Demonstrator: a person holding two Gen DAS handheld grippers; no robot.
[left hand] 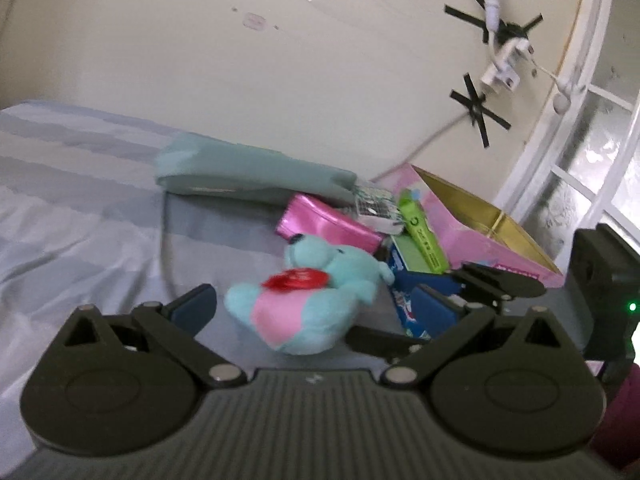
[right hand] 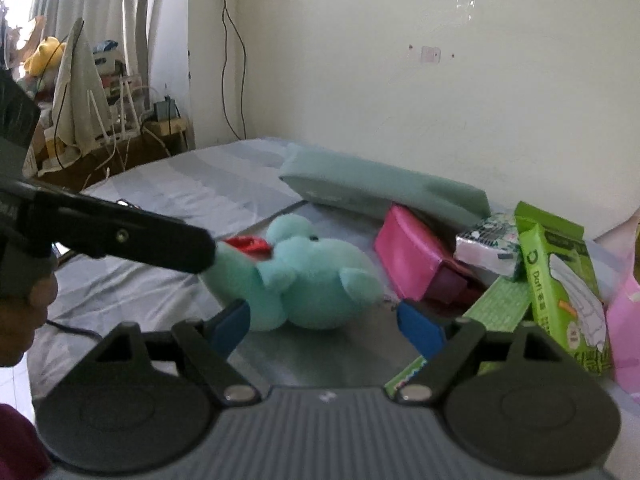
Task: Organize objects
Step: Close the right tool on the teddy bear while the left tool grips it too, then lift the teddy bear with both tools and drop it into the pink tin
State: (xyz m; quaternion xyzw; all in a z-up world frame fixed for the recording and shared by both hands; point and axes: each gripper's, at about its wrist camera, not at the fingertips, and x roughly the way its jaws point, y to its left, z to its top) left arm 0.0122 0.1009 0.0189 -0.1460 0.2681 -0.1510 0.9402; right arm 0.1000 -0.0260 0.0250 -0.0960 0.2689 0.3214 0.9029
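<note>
A teal plush toy (left hand: 316, 304) with a pink belly and a red heart lies on the bed (left hand: 80, 208). My left gripper (left hand: 316, 308) is open, its blue fingers either side of the plush and just short of it. In the right wrist view the same plush (right hand: 308, 276) lies just ahead of my open right gripper (right hand: 324, 324). The left gripper's black finger (right hand: 132, 236) reaches in from the left and touches the plush's near end. A pink pouch (right hand: 412, 256), a green box (right hand: 560, 280) and a tissue pack (right hand: 488, 248) lie to the right.
A teal folded case (left hand: 248, 172) lies against the wall. An open pink box with a gold inside (left hand: 484, 220) stands at the right, with a blue packet (left hand: 416, 304) in front. The bedsheet (right hand: 180, 192) stretches left; a cluttered side table (right hand: 112, 136) stands beyond.
</note>
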